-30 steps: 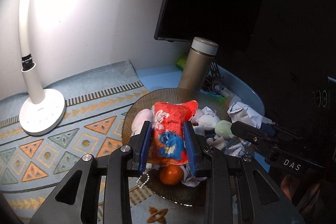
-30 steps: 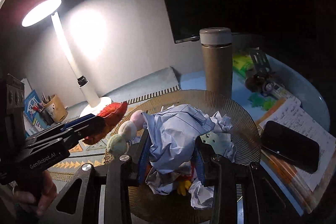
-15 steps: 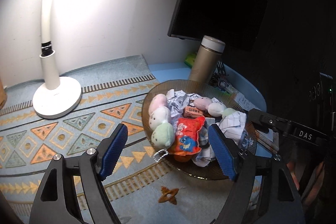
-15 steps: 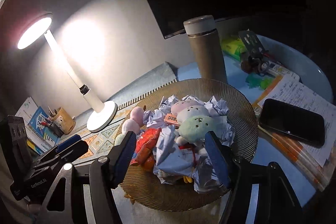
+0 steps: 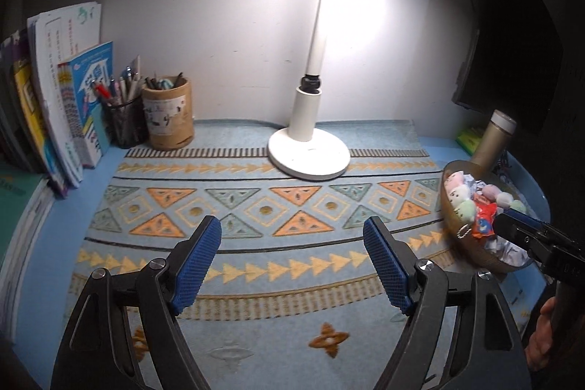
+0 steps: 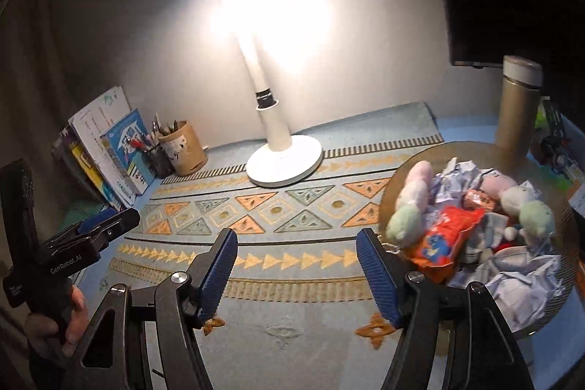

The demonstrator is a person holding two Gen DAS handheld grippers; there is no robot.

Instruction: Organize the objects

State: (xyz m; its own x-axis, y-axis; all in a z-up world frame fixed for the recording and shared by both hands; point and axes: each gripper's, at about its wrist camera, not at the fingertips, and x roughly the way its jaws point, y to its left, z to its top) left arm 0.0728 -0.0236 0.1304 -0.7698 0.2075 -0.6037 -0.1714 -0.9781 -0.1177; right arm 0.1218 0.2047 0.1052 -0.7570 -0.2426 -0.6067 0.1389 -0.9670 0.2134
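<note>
We hold the left gripper (image 5: pixel 292 262) and right gripper (image 6: pixel 296 271) wide open and empty over the patterned mat (image 5: pixel 256 207); the filled bowl (image 6: pixel 402 178) (toys, orange packet (image 6: pixel 444 238), crumpled paper) lies rightward, nearer our right gripper.

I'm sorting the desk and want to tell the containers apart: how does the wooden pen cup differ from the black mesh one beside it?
The wooden pen cup is tan, solid-walled and wider; the black mesh cup is dark, see-through and narrower. The wooden one stands nearer the lamp, the mesh one nearer the books. Both stand upright, holding pens.
</note>
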